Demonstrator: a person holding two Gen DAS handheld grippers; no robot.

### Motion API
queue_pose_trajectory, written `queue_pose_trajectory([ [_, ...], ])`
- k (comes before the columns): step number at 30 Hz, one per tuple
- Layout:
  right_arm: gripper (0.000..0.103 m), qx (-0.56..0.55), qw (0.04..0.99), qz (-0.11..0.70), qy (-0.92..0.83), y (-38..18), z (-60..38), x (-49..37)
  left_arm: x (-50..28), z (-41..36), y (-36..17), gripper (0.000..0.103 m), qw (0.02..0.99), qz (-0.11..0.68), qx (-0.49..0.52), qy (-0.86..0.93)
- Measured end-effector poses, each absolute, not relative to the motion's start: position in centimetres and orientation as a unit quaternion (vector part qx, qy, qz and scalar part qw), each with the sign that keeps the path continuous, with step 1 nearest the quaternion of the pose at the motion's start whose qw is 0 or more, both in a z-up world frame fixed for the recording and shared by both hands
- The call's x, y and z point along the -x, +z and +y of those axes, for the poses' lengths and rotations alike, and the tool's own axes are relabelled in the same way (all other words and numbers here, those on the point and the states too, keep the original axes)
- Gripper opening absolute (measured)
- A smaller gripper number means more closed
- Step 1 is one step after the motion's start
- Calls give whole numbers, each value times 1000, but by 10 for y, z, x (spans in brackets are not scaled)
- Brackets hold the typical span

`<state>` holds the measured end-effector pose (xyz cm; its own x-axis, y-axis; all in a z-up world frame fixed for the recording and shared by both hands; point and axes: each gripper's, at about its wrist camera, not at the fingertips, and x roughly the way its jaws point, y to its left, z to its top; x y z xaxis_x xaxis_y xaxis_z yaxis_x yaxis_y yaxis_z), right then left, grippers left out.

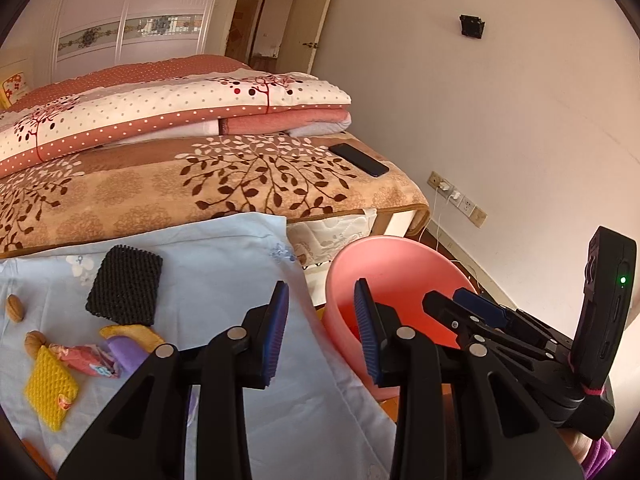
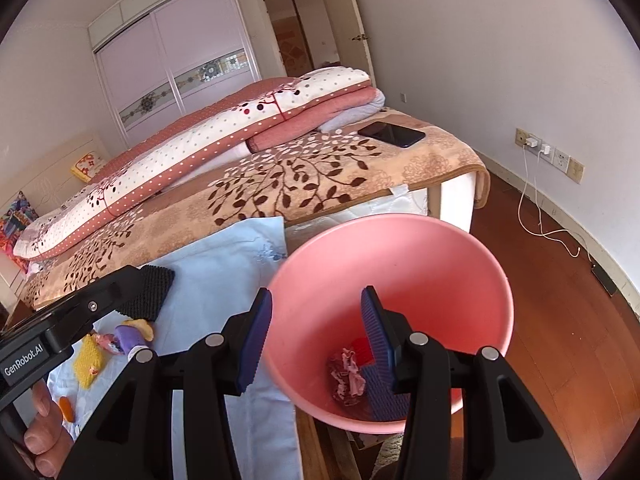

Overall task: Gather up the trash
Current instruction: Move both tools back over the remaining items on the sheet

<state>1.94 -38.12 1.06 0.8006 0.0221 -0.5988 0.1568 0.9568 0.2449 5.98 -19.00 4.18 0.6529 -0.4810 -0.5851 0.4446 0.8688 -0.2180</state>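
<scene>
Setting: home bedroom. Evidence: bed with tan leaf-patterned blanket (image 2: pixel 304 184), folded red-and-white dotted quilt (image 2: pixel 192 148), white sliding-door wardrobe (image 2: pixel 172 68), wooden plank floor (image 2: pixel 560 320), open doorway (image 2: pixel 296 28).

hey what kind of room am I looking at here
Most likely a home bedroom: a bed with a folded quilt on it, and a sliding-door wardrobe behind.

Sunlit bedroom: blanketed bed (image 2: pixel 280 184), white wardrobe (image 2: pixel 180 64), red-brown wooden floor (image 2: pixel 560 320).
</scene>
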Motion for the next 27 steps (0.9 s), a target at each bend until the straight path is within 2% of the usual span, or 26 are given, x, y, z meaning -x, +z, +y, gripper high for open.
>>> queue_pose_trajectory([
  [20,46,-92,926,357,82,-4,-277,-45,-54,-31,8,34,923,372,40,-93],
  [23,51,-79,923,363,99,-7,-261,-48,-54,-7,0,34,920,382,35,-77],
  [27,52,-62,918,373,118,-11,-239,-54,-55,20,-12,34,915,398,28,-57],
])
